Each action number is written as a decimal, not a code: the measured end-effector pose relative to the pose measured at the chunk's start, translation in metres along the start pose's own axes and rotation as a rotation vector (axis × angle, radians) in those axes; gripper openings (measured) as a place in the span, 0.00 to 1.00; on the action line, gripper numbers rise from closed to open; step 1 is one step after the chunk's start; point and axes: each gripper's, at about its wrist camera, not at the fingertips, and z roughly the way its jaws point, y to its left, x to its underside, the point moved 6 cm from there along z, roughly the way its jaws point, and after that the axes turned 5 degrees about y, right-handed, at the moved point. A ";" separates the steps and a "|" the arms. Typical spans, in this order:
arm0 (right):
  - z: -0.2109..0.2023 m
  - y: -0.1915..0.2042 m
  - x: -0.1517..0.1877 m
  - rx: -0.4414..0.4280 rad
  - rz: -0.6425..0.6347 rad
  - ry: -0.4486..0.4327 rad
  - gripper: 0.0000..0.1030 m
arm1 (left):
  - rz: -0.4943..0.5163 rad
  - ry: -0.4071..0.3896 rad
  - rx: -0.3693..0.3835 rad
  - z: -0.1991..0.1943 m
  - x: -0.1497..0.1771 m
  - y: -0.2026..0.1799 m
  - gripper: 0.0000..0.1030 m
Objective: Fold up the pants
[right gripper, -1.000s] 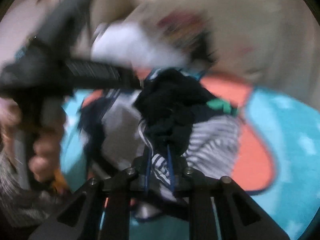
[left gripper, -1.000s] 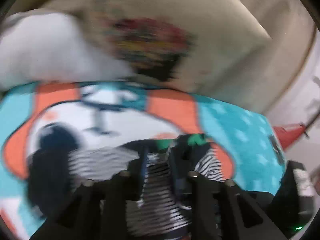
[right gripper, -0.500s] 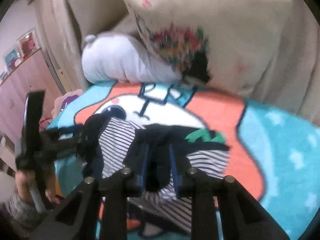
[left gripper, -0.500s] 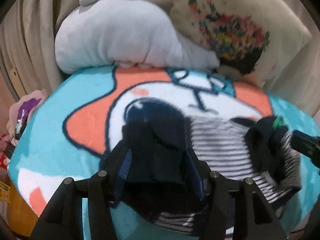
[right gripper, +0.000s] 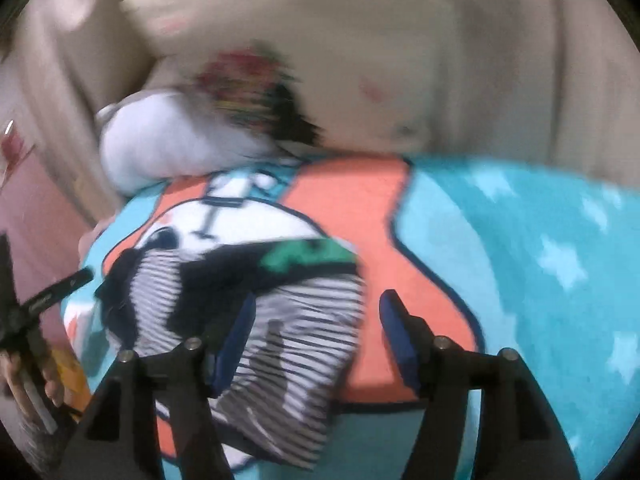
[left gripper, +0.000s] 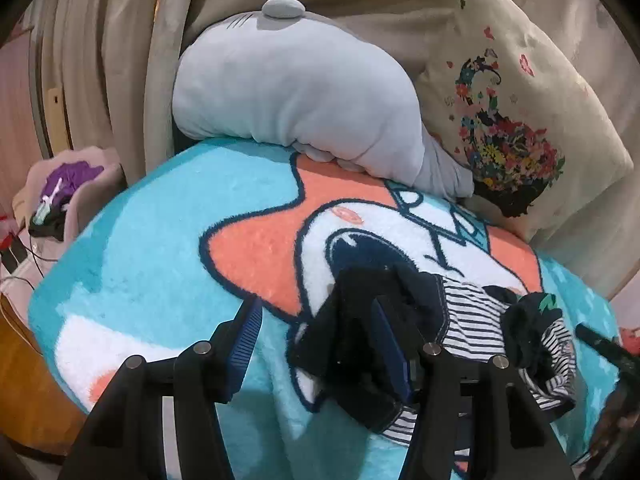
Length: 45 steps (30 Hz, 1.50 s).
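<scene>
The striped pants [left gripper: 472, 320] lie bunched on the turquoise blanket [left gripper: 140, 248], spread across the white and orange cartoon figure printed on it. Their dark navy end sits toward the grey plush pillow [left gripper: 296, 92], and the black-and-white striped part with a green patch [right gripper: 304, 256] runs away from that pillow along the blanket.

The left gripper [left gripper: 316, 344] stands about half open over the blanket, its jaws having just been opening. Its right blue pad lies against the navy fabric, which drapes around that finger, while the left pad is clear over bare blanket; nothing is clamped between them.

The right gripper [right gripper: 316, 332], seen in a blurred view, has just sprung wide open. Its left pad sits over the striped cloth and its right pad over the orange print of the blanket, neither pressing on the pants, which rest loose on the blanket beneath.

Behind the blanket, the grey plush pillow leans against a cream cushion with a floral print [left gripper: 508, 128]. At the blanket's far edge from the cushion, a hand [right gripper: 28, 384] grips the handle of the other gripper
</scene>
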 end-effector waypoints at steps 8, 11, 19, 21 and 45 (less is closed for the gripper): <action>0.040 0.002 -0.001 -0.145 0.079 0.102 0.11 | 0.036 0.002 -0.036 -0.002 0.004 -0.004 0.59; 0.019 -0.010 -0.013 -0.139 0.105 0.017 0.09 | 0.030 -0.011 -0.061 -0.004 0.003 0.001 0.58; 0.022 -0.037 -0.007 0.010 0.107 0.037 0.15 | 0.046 0.032 -0.041 0.009 0.009 -0.011 0.58; 0.016 -0.037 -0.008 0.081 0.087 0.006 0.17 | 0.058 0.051 -0.033 0.015 0.012 -0.015 0.59; 0.018 0.109 -0.006 0.055 -0.249 -0.022 0.40 | -0.008 -0.002 -0.088 0.006 0.015 0.024 0.61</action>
